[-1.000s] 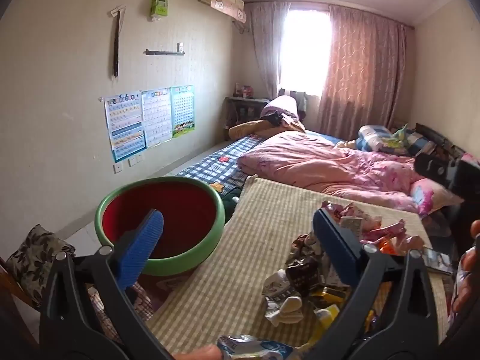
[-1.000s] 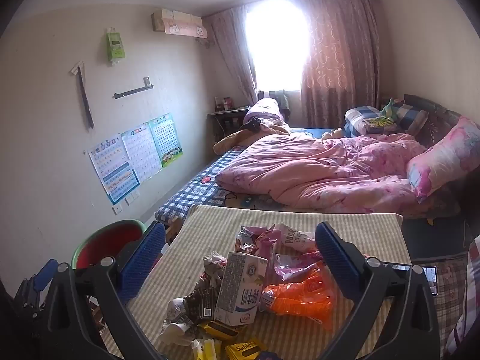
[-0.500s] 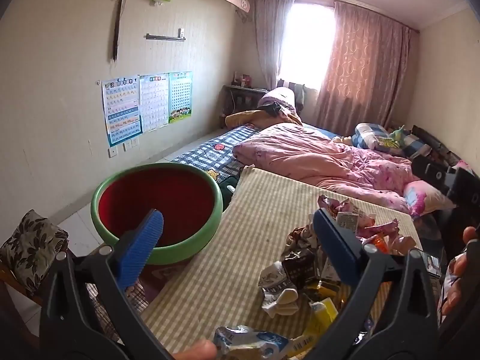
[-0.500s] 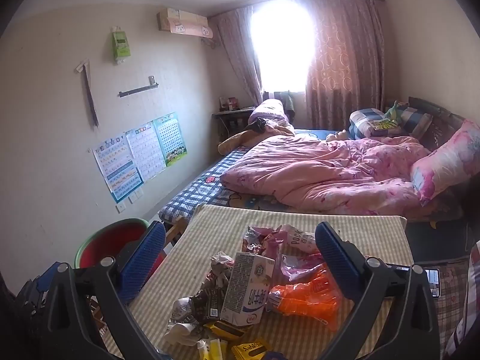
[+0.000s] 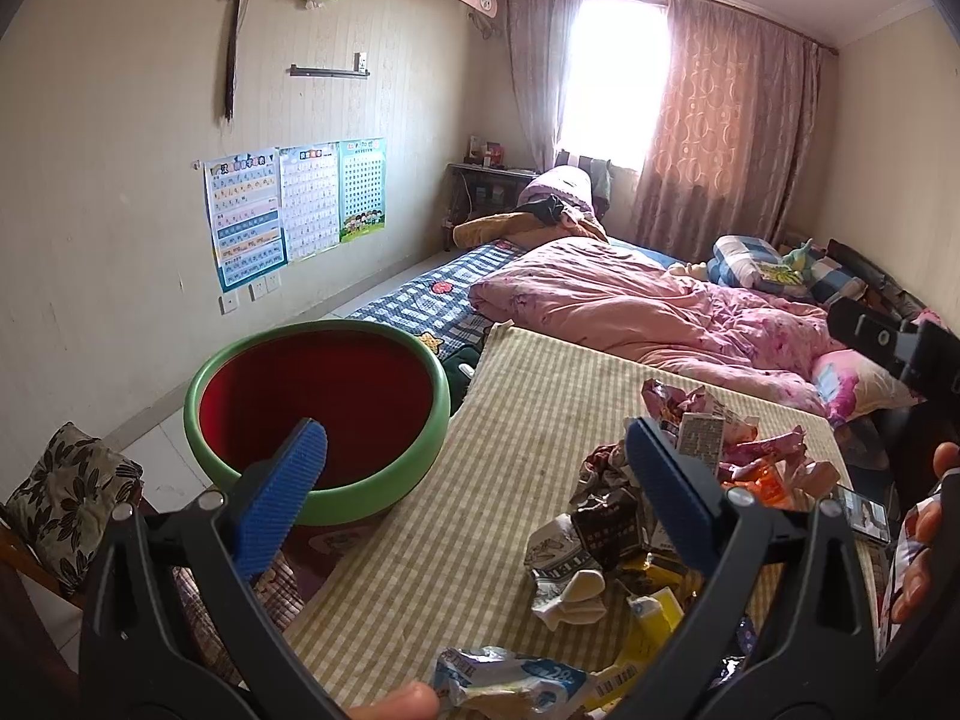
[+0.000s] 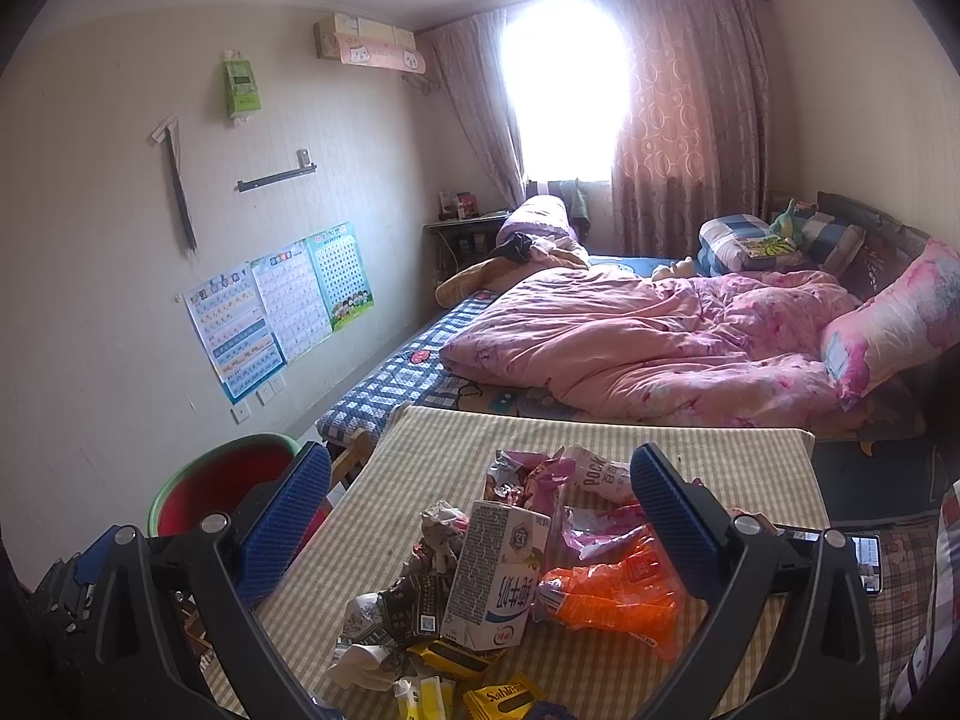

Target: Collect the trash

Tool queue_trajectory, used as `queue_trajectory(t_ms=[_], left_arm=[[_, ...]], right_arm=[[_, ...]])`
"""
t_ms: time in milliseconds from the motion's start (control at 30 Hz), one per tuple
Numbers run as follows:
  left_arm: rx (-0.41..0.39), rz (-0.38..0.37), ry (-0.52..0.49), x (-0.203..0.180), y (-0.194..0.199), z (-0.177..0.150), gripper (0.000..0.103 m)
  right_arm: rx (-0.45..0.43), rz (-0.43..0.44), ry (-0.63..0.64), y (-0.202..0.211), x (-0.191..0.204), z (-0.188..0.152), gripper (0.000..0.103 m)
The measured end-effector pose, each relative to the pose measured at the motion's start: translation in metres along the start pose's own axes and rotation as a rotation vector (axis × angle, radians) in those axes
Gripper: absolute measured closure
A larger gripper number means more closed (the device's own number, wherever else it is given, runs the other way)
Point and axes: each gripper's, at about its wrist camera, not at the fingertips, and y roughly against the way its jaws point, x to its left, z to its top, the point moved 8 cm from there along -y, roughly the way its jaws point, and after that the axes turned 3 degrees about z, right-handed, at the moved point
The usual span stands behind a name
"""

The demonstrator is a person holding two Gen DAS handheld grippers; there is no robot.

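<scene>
Trash (image 6: 516,576): crumpled wrappers, upright carton, heaped together.

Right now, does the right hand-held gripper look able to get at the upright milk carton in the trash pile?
Probably yes. The right hand-held gripper is open and empty, and the milk carton stands upright between its fingers' lines, top and front exposed. Only loose wrappers and the orange bag crowd its sides.

trash (image 6: 510,576) on table (image 6: 690,456), basin (image 5: 318,414) left
</scene>
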Motion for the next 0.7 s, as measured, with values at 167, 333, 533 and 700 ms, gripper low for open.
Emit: queue_trajectory(t_ms=[167,333,533,700], left_arm=[[0.001,0.003,0.000,0.0005,-0.0005,-0.0017,0.005],[0.004,0.006,0.002,0.0009,-0.0003,-0.0033,0.005],[0.000,0.009,0.006,0.0026,0.0006,-0.0038,0.005],[0.009,0.007,0.002,0.0035,-0.0001,-0.0062,0.005]], right_arm=[[-0.001,0.000,-0.001,-0.0002,0.0003,-0.0002,0.007],[-0.001,-0.002,-0.005,0.0000,-0.0009,0.0003,0.007],[-0.025,-0.003,-0.013,0.0017,-0.0018,-0.0011,0.007],[-0.018,0.020,0.017,0.0022,0.0062,-0.0014,0.007]])
